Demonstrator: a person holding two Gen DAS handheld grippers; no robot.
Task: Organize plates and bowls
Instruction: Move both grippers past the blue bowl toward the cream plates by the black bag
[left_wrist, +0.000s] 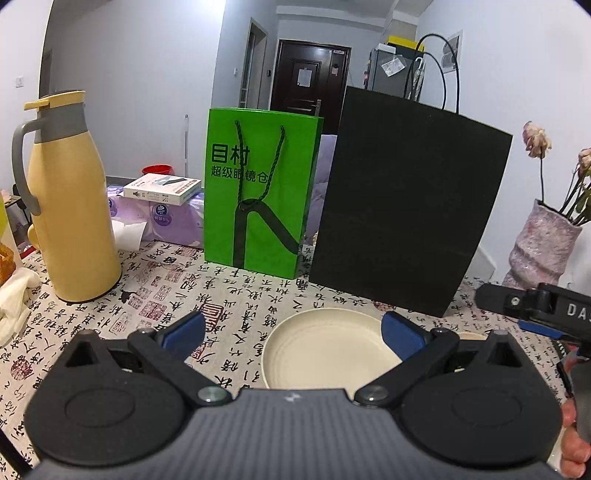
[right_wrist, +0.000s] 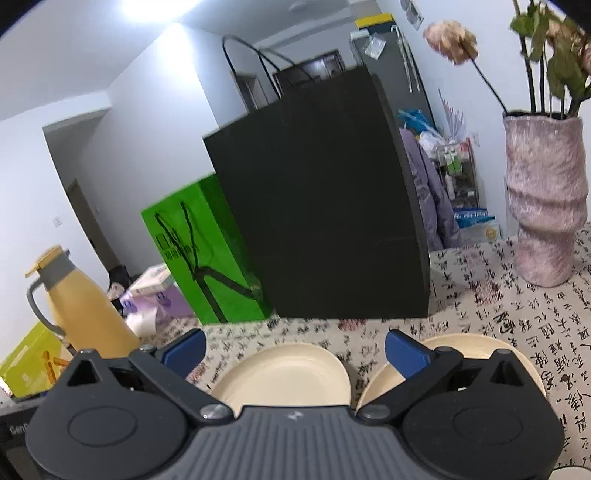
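Note:
A cream plate (left_wrist: 325, 350) lies on the calligraphy-print tablecloth (left_wrist: 236, 295), just ahead of my left gripper (left_wrist: 293, 334), which is open and empty above its near rim. In the right wrist view the same plate (right_wrist: 284, 373) lies beside a second cream dish (right_wrist: 469, 350) to its right. My right gripper (right_wrist: 295, 349) is open and empty, its right finger over the second dish. The right gripper also shows at the right edge of the left wrist view (left_wrist: 532, 306).
A green paper bag (left_wrist: 258, 199) and a tall black paper bag (left_wrist: 406, 206) stand behind the plates. A yellow thermos jug (left_wrist: 66, 199) stands at the left. A pink vase (right_wrist: 546, 199) with dried flowers stands at the right. A white cloth (left_wrist: 14, 299) lies far left.

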